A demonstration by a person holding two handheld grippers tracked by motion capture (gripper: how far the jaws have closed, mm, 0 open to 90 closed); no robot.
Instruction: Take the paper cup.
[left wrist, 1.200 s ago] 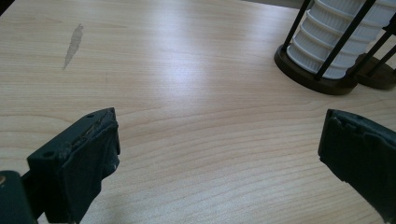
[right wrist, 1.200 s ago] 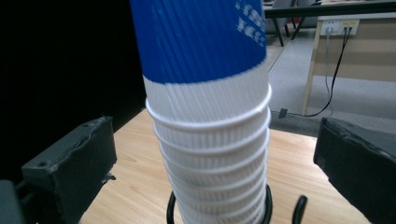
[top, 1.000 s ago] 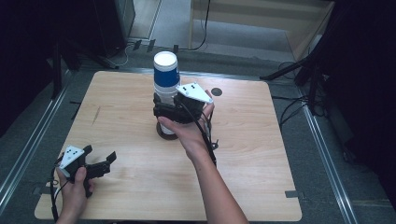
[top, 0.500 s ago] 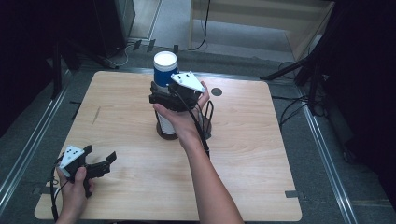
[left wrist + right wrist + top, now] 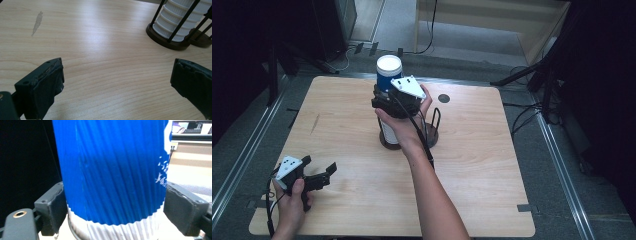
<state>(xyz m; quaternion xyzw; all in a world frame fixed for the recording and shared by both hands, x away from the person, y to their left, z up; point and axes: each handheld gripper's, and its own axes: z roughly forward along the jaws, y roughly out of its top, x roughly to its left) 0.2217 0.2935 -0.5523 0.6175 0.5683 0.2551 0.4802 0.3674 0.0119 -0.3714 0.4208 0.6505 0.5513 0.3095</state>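
Closing on the blue cup (image 5: pixel 112 175), my right hand-held gripper (image 5: pixel 388 102) has just drawn its jaws in; in the right gripper view both pads sit against the ribbed wall, so I read this as a grip. A second ago the jaws stood wide and the gripper sat a little nearer me on the surface (image 5: pixel 492 165).

Location of the cup: topmost on the white cup stack (image 5: pixel 178 21), which stands upright in the black wire holder (image 5: pixel 434 122) near the middle of the far half of the surface. The blue sleeve ends just above the pads; white ribbing shows below it.

My left hand-held gripper (image 5: pixel 312 172) rests at the near left corner with its jaws apart and nothing between them. It has not shifted.

Meaning for the work: the reach appears finished and the grasp made. The next move, as I judge it, is a straight lift to free the cup from the stack. Risk: the cup below may stick and rise with it, or the holder may tip.
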